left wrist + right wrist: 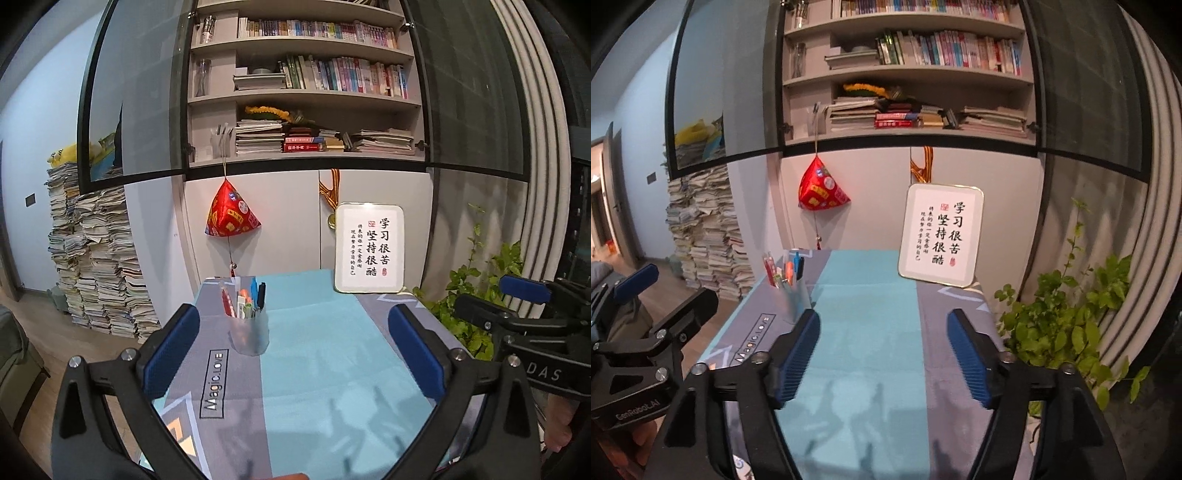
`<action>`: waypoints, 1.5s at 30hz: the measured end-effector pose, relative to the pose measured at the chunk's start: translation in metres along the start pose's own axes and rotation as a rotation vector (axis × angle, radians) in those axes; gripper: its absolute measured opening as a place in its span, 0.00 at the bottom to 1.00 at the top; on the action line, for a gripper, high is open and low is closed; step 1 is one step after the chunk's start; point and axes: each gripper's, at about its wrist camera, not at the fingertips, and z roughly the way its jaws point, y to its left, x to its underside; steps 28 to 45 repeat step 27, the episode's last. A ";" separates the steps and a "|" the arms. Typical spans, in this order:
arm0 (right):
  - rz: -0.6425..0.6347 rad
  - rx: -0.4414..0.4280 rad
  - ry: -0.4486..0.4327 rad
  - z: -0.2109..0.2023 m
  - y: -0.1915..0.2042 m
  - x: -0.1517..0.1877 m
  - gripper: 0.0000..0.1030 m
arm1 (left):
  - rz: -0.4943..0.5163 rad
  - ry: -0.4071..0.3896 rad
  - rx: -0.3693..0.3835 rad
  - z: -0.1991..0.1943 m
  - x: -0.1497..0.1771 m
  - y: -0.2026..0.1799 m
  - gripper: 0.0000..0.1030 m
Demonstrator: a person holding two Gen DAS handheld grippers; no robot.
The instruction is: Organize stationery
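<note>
A clear pen cup (249, 334) stands on the left part of the table's blue and grey cloth (314, 354). It holds several pens and markers (245, 299). The cup also shows in the right wrist view (795, 301), with the pens (786, 271) sticking up. My left gripper (293, 354) is open and empty, held above the near part of the table, the cup just beyond its left finger. My right gripper (884, 354) is open and empty, above the table to the right of the cup.
A framed calligraphy sign (369, 247) leans at the back right of the table. A green plant (1067, 325) stands beside the table's right edge. A bookcase (303, 81) and a red hanging pouch (232, 214) are behind. Stacks of papers (99, 258) rise at the left.
</note>
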 end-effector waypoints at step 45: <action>0.004 -0.024 -0.057 -0.017 0.002 -0.003 0.73 | -0.017 -0.050 -0.024 -0.016 -0.006 0.001 0.99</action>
